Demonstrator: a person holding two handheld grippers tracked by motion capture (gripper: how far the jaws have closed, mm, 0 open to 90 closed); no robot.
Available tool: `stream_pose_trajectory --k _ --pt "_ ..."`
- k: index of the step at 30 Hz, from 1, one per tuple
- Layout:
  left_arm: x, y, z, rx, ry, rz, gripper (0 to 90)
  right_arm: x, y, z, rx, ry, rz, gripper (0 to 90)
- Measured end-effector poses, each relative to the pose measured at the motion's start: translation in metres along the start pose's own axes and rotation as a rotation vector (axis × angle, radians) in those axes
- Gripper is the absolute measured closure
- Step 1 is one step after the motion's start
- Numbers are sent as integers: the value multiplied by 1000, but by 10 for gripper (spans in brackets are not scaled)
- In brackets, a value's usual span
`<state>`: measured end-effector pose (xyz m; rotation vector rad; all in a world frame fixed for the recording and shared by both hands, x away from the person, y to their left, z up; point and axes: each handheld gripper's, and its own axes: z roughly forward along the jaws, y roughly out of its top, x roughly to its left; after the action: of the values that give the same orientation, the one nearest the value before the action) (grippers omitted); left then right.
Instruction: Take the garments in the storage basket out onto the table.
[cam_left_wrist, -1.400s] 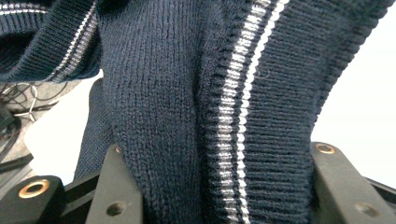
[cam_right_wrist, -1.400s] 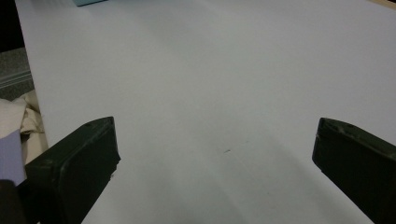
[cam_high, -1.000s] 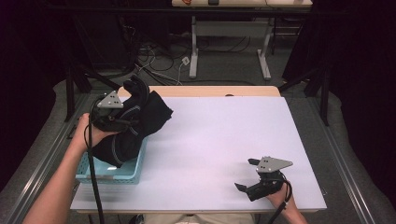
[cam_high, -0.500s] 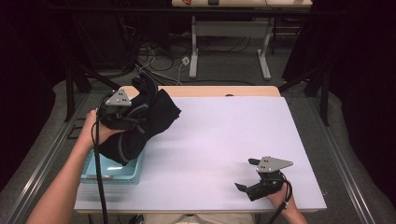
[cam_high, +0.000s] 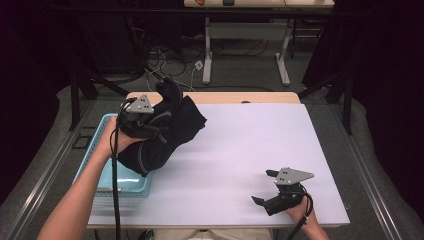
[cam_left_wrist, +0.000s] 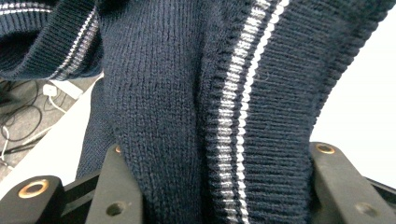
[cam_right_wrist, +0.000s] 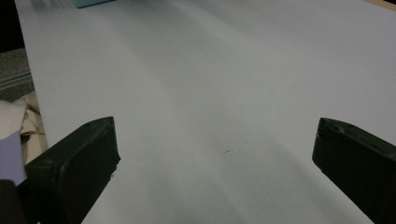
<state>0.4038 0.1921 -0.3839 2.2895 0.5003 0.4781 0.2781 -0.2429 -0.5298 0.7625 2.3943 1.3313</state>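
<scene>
The white table is being left bare across its middle, and that is where the load is best laid. At the table's left edge, a dark knitted sweater is being held bunched above a light blue basket, its lower folds hanging toward the basket's rim. For a clean transfer, the sweater is best lifted until those folds are hanging free of the basket, then carried level toward the middle. The left gripper is being kept clamped on the sweater's striped ribbed edge. Near the front right corner, the right gripper is being held with its jaws spread wide, nothing between them.
</scene>
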Motion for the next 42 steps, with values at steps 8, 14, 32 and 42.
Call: stream_pose_trajectory --k 8,14,32,42 --pt "-7 9 8 -3 -24 29 518 0 0 0 0 1 1 0" --pt "-11 16 12 -14 -41 41 519 0 0 0 1 0 1 0" --pt "-26 32 37 -62 -91 38 520 0 0 0 1 -4 2 0" --pt "-32 32 47 -77 -100 31 518 0 0 0 0 -1 3 0"
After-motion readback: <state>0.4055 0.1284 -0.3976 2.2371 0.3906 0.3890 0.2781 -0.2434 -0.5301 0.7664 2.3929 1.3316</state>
